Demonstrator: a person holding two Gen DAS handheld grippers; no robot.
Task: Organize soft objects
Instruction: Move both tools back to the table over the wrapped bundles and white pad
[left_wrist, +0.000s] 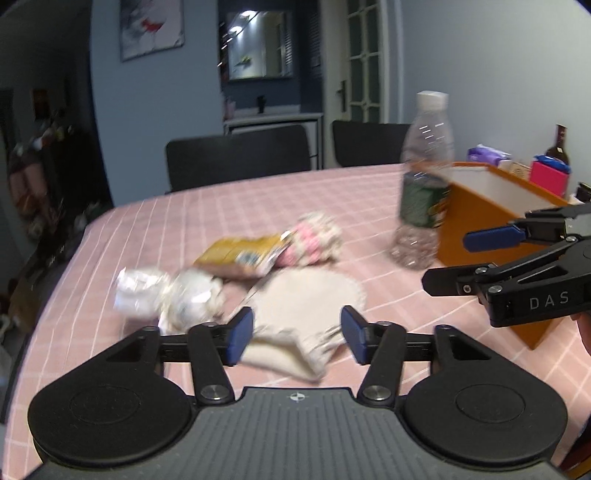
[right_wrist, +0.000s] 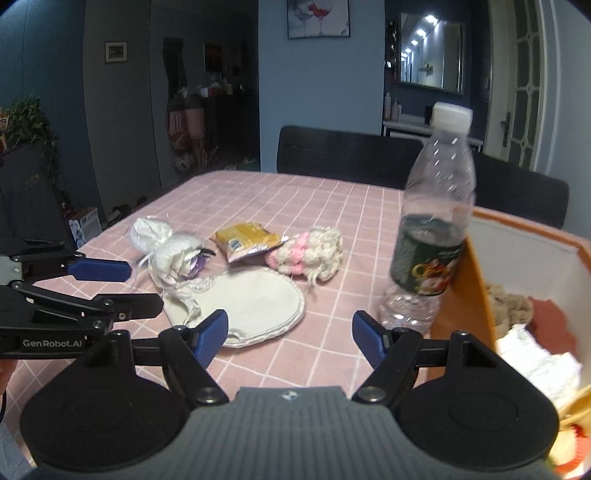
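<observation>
A cream round cloth (left_wrist: 306, 299) (right_wrist: 255, 302) lies flat on the pink checked table (left_wrist: 177, 229). My left gripper (left_wrist: 297, 332) hovers open just over its near edge, pads apart from it. Behind the cloth lie white crumpled soft bundles (left_wrist: 166, 295) (right_wrist: 170, 251), a yellow snack packet (left_wrist: 243, 254) (right_wrist: 247, 240) and a pink-and-cream knitted piece (left_wrist: 314, 240) (right_wrist: 314, 253). My right gripper (right_wrist: 291, 332) is open and empty above the table, between the cloth and the orange box (right_wrist: 461, 306). Each gripper shows in the other's view: the right gripper (left_wrist: 454, 262), the left gripper (right_wrist: 133, 288).
A clear plastic bottle (left_wrist: 424, 184) (right_wrist: 432, 229) with a green label stands upright against the orange box (left_wrist: 476, 221), which holds several soft items. Dark chairs (right_wrist: 347, 155) stand at the table's far side. A wine bottle (left_wrist: 559, 147) and small boxes sit behind the box.
</observation>
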